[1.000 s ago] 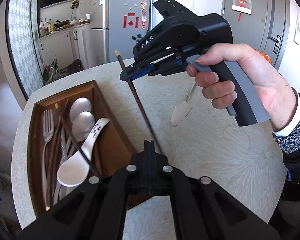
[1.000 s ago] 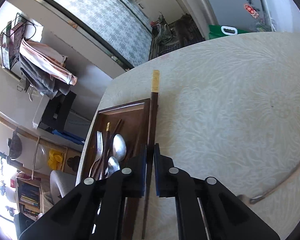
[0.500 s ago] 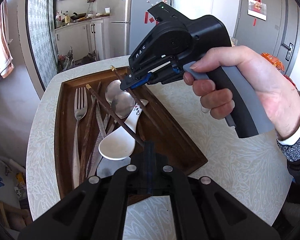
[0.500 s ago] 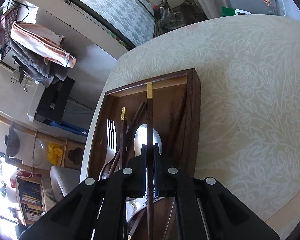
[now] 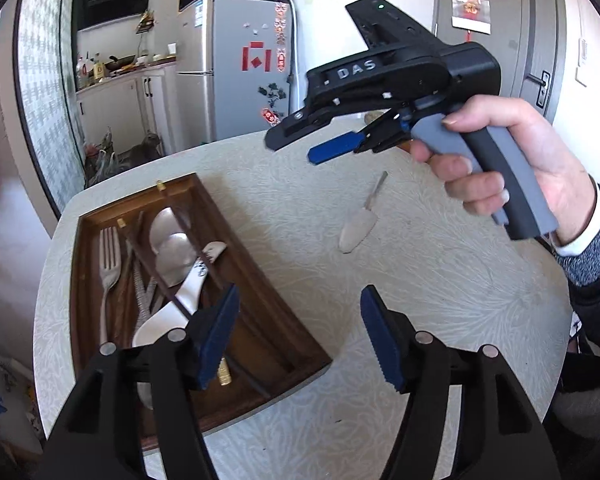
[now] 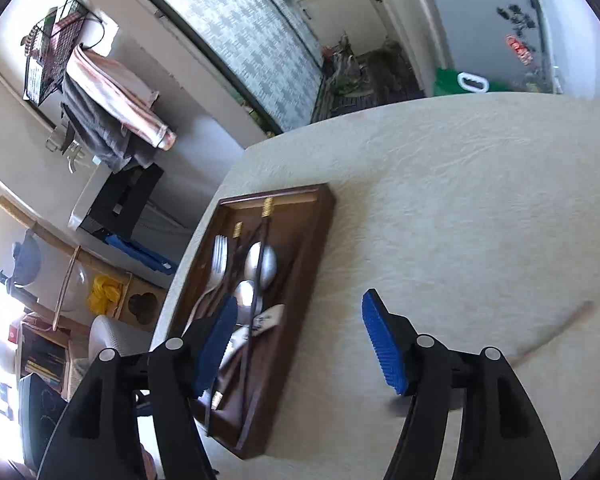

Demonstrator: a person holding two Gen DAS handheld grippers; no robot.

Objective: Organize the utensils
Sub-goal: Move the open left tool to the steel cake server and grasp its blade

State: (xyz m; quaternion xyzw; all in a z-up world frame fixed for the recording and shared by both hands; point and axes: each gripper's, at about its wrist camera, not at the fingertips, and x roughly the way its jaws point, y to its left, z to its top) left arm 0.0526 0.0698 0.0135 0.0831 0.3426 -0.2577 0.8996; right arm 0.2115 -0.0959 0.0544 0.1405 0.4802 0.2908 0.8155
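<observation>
**Both grippers spread wide above the tray, nothing between the pads**

The wooden tray (image 5: 260, 276) lies on the pale patterned table (image 5: 440, 280) in the lower left of the left wrist view, its long axis running from upper left to lower right. In it the utensils lie roughly lengthwise: a fork (image 5: 109, 256) at the left with tines toward the top of the frame, two metal spoons (image 5: 171, 240), a white ceramic spoon (image 5: 172, 312) with its bowl toward the bottom, and dark chopsticks (image 6: 260, 280) whose gold-tipped ends point to the tray's far end. One more spoon (image 5: 358, 226) lies out on the table, right of centre, handle pointing up-frame.

In the right wrist view that loose spoon is only a blurred streak at the right edge. The near end of the tray is hidden behind the gripper fingers in both views.

The left gripper (image 5: 298, 336) has its jaws opening, with nothing between them. The right gripper (image 6: 296, 340) is opening likewise and grasps nothing; a hand (image 5: 512, 164) holds it in the upper right of the left view.
</observation>
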